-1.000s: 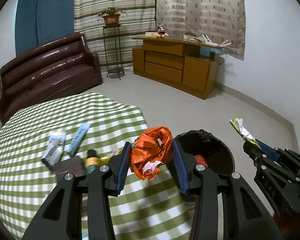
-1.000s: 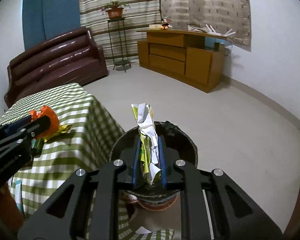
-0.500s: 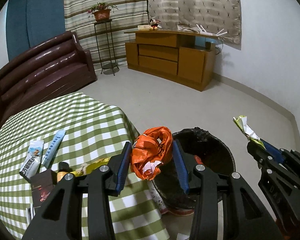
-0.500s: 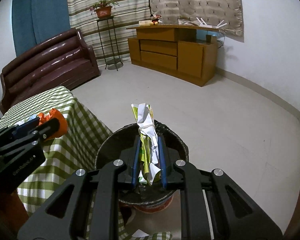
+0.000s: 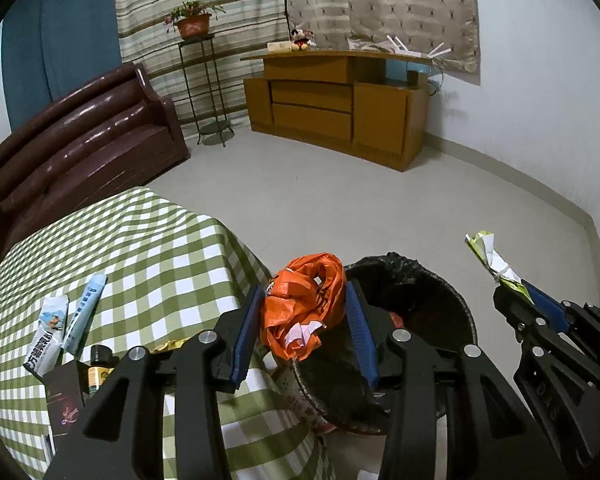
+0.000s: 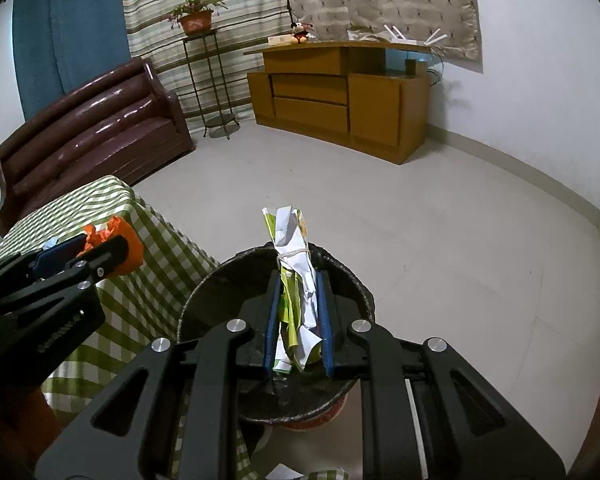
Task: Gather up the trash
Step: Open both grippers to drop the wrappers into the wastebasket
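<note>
My left gripper [image 5: 304, 314] is shut on a crumpled orange plastic bag [image 5: 306, 300], held over the near left rim of the black-lined trash bin [image 5: 432, 280] beside the table corner. My right gripper [image 6: 298, 312] is shut on a crumpled green-and-white paper wrapper [image 6: 294, 272], which stands up between the blue pads right above the trash bin [image 6: 212, 292]. In the left wrist view the right gripper [image 5: 512, 292] shows at the right with the wrapper [image 5: 488, 256] sticking out. The right wrist view has the left gripper [image 6: 96, 250] with the orange bag [image 6: 118, 240] at the left.
A green checked tablecloth [image 5: 148, 248] covers the table, with two tubes [image 5: 66, 322], a small bottle [image 5: 100, 364] and a dark box [image 5: 64, 396] near its edge. A brown sofa [image 5: 80, 148], a plant stand [image 5: 204, 92] and a wooden cabinet [image 5: 340, 108] line the far side.
Both grippers have shifted to the right and a little lower, toward the bin; the table has slid left in both views. Both still grip their trash.
</note>
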Demonstrator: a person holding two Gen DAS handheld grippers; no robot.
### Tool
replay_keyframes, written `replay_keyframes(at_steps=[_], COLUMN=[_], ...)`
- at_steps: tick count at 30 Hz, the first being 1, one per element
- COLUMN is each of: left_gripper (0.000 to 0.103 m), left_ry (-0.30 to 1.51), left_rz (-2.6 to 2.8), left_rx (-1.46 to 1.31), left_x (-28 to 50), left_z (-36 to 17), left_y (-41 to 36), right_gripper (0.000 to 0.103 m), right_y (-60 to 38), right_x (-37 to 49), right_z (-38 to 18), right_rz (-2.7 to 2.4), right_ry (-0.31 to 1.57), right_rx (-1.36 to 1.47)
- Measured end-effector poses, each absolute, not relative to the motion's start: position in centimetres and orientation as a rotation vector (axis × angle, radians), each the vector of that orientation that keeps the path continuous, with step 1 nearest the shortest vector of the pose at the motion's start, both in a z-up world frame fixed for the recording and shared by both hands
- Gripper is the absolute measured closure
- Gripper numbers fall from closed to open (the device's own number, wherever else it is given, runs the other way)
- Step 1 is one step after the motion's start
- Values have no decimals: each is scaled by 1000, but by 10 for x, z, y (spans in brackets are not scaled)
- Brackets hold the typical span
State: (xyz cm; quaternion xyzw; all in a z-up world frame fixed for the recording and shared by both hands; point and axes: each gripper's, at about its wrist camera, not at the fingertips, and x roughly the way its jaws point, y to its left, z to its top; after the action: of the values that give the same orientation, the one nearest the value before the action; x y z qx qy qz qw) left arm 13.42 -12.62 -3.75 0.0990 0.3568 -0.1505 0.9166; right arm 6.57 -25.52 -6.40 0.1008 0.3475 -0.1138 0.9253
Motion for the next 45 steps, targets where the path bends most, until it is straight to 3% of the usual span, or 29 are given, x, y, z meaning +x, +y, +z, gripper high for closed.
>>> replay_keyframes(at_steps=[2,4,5,13,24,45], left_gripper=[58,47,42,39,38,37], left_ry=[744,744,741,739,730,714], left_rz=[-307,-305,-302,-294,-276,-184], left_rx=[208,210,206,197,168,120], left_x=[137,139,139,140,128,68], left_z=[-39,-38,-37,-37,-24,-8], left_y=[-128,-129,-130,-129,-108,-20], right_gripper=[85,83,76,69,49,49], right_y=[-257,-258,-259,-261,-253,-184], right_x=[68,71,72,69,62,27], right_z=[-66,-66,-68,-68,-51,-29], right_rz=[-231,-236,-232,-242,-261,-151], right_ry=[718,715,719,711,679,695], right_rx=[212,221,229,234,242,134])
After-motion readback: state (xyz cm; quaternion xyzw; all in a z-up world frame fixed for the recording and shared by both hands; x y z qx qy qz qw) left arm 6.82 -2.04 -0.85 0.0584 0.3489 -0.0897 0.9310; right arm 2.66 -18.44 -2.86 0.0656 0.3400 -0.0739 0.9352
